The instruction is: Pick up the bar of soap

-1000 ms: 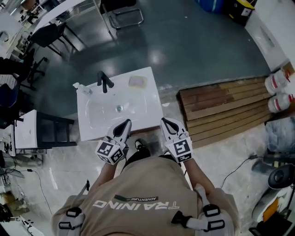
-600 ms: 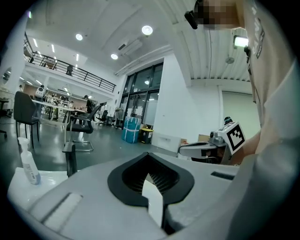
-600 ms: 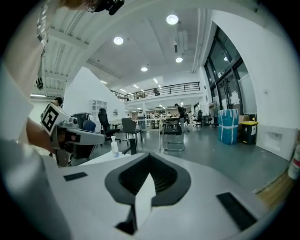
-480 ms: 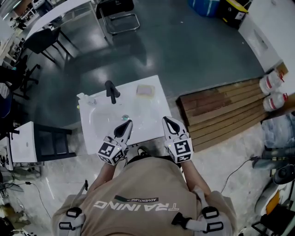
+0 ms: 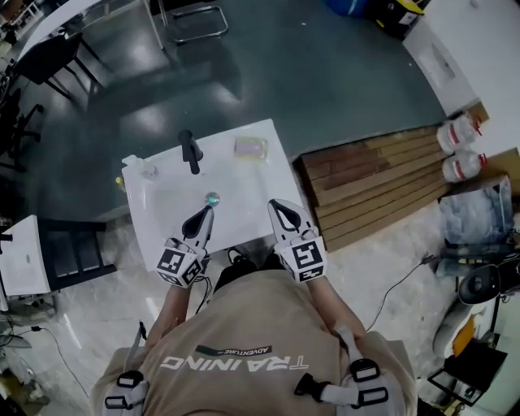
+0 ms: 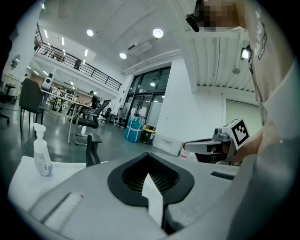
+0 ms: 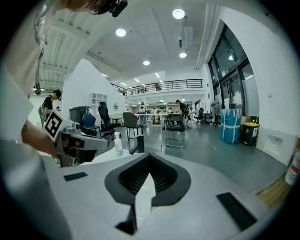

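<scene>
The bar of soap point(image 5: 250, 148), pale pink, lies on the far right corner of the white sink top point(image 5: 257, 188), right of the black faucet point(image 5: 189, 151). My left gripper point(image 5: 202, 216) is shut and empty above the near edge of the basin, just short of the drain point(image 5: 212, 198). My right gripper point(image 5: 279, 208) is shut and empty over the sink's near right edge, well short of the soap. In the left gripper view the shut jaws point(image 6: 151, 182) hide the soap. In the right gripper view the right gripper point(image 7: 148, 180) faces the faucet point(image 7: 138, 144).
A spray bottle point(image 5: 133, 166) stands at the sink's far left corner. A wooden pallet point(image 5: 374, 183) and two white jugs point(image 5: 457, 149) lie to the right. A low white cabinet point(image 5: 16, 256) stands to the left. Office chairs point(image 5: 188, 15) stand beyond on the dark floor.
The person has come closer to the sink. Both gripper tips now reach over its near edge instead of stopping at it. Both stayed shut.
</scene>
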### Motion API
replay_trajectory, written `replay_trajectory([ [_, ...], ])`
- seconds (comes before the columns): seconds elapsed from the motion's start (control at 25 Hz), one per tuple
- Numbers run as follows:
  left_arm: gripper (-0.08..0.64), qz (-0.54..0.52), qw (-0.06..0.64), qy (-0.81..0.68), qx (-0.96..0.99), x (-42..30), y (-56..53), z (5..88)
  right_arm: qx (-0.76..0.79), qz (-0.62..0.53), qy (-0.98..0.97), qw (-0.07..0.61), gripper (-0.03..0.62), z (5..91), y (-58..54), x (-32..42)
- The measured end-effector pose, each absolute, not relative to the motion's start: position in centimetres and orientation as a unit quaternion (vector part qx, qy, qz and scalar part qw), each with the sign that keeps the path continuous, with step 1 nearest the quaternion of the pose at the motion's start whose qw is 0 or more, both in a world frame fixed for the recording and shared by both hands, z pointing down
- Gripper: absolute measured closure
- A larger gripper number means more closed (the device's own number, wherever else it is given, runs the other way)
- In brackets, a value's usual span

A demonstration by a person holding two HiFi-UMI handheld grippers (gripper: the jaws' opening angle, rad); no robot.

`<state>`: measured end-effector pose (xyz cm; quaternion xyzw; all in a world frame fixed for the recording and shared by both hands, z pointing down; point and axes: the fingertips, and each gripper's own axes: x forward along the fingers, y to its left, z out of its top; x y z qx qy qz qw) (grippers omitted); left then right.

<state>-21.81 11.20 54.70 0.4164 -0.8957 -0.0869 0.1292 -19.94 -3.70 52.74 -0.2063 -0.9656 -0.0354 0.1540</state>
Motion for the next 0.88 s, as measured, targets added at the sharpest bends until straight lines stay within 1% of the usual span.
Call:
replay_trajectory([
  [0.24, 0.568, -0.106, 0.140, -0.898, 0.404, -21.8, 10.9, 56.1, -0.226, -0.046, -0.958, 0.170, 0.588, 53.3, -3.9, -20.7],
  [0.52, 0.566, -0.098, 0.150, -0.905, 0.386, -22.9, 9.6, 56.4, -0.266, -0.038, -0.948, 0.168, 0.588, 54.0, -3.1, -23.1],
  [0.76, 0.568, -0.074, 0.152, -0.916, 0.365, -25.6, 7.3, 54.9, -0.313, -0.034, -0.936, 0.158, 0.588, 55.0, -4.1, -26.6],
  [0.88, 0.568, -0.062, 0.155, -0.916, 0.365, -27.2, 5.6, 54.4, -0.328, -0.020, -0.930, 0.163, 0.588, 56.2, -5.0, -28.6],
])
